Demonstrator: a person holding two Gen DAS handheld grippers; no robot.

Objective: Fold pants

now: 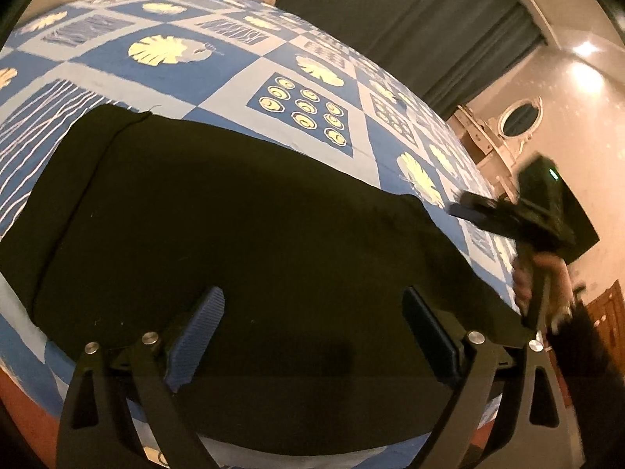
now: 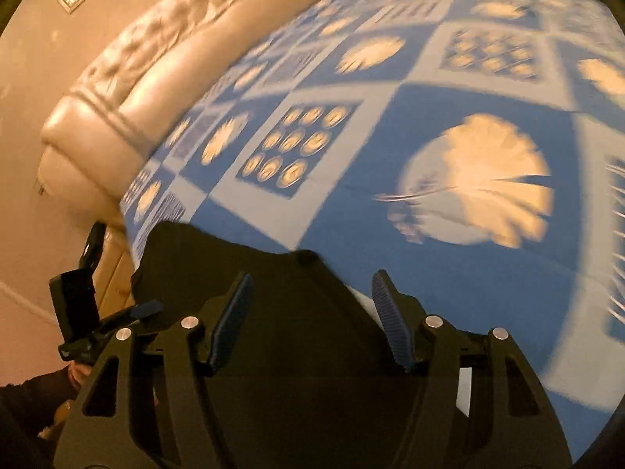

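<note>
Black pants (image 1: 234, 226) lie flat on the bed, folded into a wide dark panel. In the left wrist view my left gripper (image 1: 312, 312) hovers open over the near part of the pants, holding nothing. My right gripper (image 1: 468, 215) shows at the right of that view, above the pants' right end. In the right wrist view my right gripper (image 2: 308, 305) is open and empty above an end of the pants (image 2: 250, 273). The left gripper (image 2: 144, 308) shows at the lower left there. The right wrist view is blurred.
The bed has a blue and white patterned cover (image 1: 234, 62) with leaf prints. A padded beige headboard (image 2: 136, 78) runs along one side. Dark curtains (image 1: 410, 19) and a white dresser with an oval mirror (image 1: 519, 121) stand beyond the bed.
</note>
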